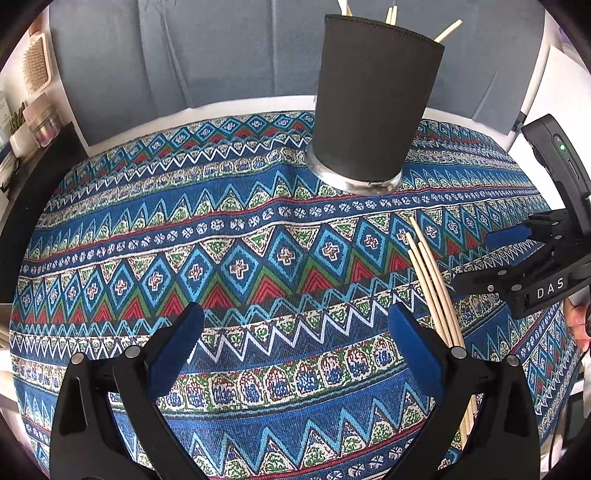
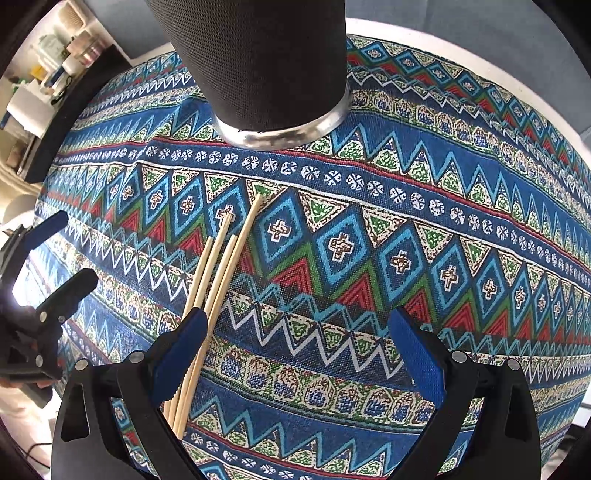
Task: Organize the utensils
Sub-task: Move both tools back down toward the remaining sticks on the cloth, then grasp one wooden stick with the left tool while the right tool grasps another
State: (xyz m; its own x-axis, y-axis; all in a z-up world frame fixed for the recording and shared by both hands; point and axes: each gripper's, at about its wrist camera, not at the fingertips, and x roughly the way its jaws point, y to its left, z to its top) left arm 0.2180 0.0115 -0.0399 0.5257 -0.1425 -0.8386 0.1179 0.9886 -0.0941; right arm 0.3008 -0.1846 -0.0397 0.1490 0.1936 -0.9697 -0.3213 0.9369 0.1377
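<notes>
Left wrist view, far left edge: cluttered shelf with a wooden hairbrush (image 1: pixel 36 62) and small jars (image 1: pixel 43 123), blurred and small. Lower left to lower centre: left gripper (image 1: pixel 295 328), jaws spread wide, blue pads (image 1: pixel 177 354) well apart, nothing between them, hovering over the patterned tablecloth (image 1: pixel 240 221). Upper centre: black-sleeved cup (image 1: pixel 373 107) on a shiny metal base, upright on the cloth, several chopstick tips (image 1: pixel 447 30) poking above its rim. Right of centre: loose chopsticks (image 1: pixel 434 280) lying flat on the cloth in a close bundle, running from mid-frame down past the right-hand pad, just beside it and outside the jaws. Right edge: right gripper (image 1: pixel 476 258) reaching in sideways, jaws open, empty, tips near the upper ends of the bundle. Right wrist view, left edge: left gripper (image 2: pixel 70 251) seen side-on, fingers parted, bright glare behind. Left of centre: four chopsticks (image 2: pixel 221 258) fanned slightly on the cloth, lower ends passing under the left-hand blue pad (image 2: pixel 177 354); touching or merely overlapping, cannot tell. Top centre: cup (image 2: pixel 266 55) close and large, metal base on the cloth, above the chopstick tips and apart from them. Lower centre to lower right: right gripper (image 2: pixel 297 328), wide open, only cloth (image 2: pixel 406 221) between the pads.
</notes>
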